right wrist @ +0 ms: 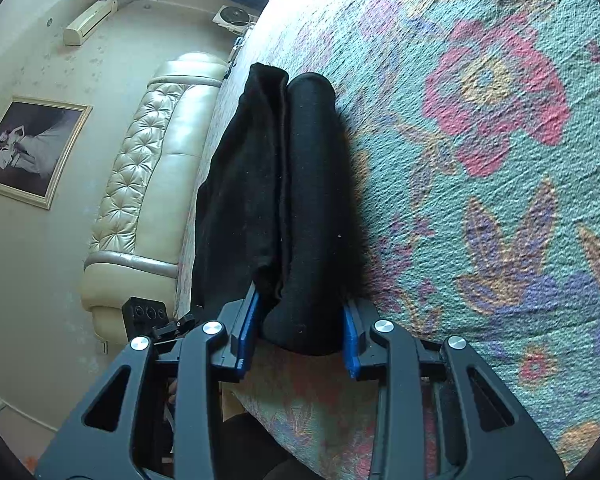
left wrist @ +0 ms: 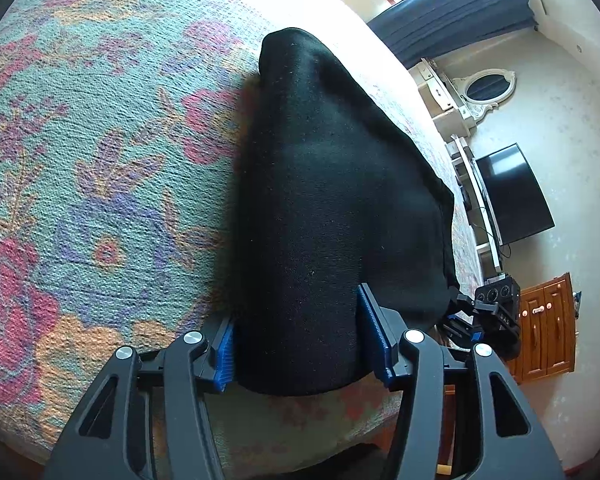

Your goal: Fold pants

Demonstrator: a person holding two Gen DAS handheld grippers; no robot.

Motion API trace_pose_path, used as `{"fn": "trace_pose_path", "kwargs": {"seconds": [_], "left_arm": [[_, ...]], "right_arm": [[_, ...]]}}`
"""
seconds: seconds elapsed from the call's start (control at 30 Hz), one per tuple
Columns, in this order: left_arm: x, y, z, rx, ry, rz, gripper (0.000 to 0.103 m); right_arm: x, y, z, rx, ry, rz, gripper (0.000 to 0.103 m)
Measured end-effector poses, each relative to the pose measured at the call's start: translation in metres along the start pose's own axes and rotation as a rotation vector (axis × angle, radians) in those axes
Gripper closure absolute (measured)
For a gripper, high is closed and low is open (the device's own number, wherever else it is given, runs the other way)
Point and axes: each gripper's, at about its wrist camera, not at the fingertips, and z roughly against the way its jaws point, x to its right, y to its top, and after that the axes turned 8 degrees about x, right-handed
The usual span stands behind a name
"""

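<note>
Black pants [left wrist: 320,208] sit folded on the floral bedspread [left wrist: 100,160], running toward 12 o'clock. Left gripper [left wrist: 304,350] and right gripper [right wrist: 298,334] both straddle the near end, whether they're actually pinching I can't tell.

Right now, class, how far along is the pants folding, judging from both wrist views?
Done: the black pants lie doubled into a narrow bundle on the floral bedspread. In hand: both tongs, left and right, straddle the near end; whether the pads press is unclear. Left: probably letting go and perhaps one more fold, since the bundle looks long.
</note>
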Motion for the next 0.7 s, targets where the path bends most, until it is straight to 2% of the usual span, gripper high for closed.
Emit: {"fn": "trace_pose_path", "kwargs": {"seconds": [0.17,0.23,0.37,0.43,0.5,0.57,0.7], "left_arm": [[-0.001,-0.001,0.002,0.004,-0.021,0.015,0.038],[0.001,-0.003,0.001,0.003,-0.029,0.006,0.031],[0.009,-0.008,0.001,0.017,-0.009,-0.031,0.024],[0.014,-0.009,0.000,0.012,0.024,-0.057,0.023],[0.021,-0.012,0.002,0.012,0.069,-0.082,0.023],[0.027,-0.016,0.006,0.024,0.124,-0.102,0.021],[0.044,-0.026,0.019,0.076,0.258,-0.187,0.019]], "right_arm": [[0.008,0.003,0.007,0.009,0.028,-0.034,0.061],[0.010,0.003,0.010,0.013,0.036,-0.046,0.058],[0.016,0.005,0.019,0.018,0.040,-0.068,0.052],[0.019,0.004,0.026,0.027,0.033,-0.075,0.049],[0.019,0.004,0.034,0.034,0.000,-0.063,0.046],[0.011,0.002,0.040,0.039,-0.061,-0.021,0.038],[-0.018,-0.011,0.052,0.075,-0.252,0.154,0.024]]}}
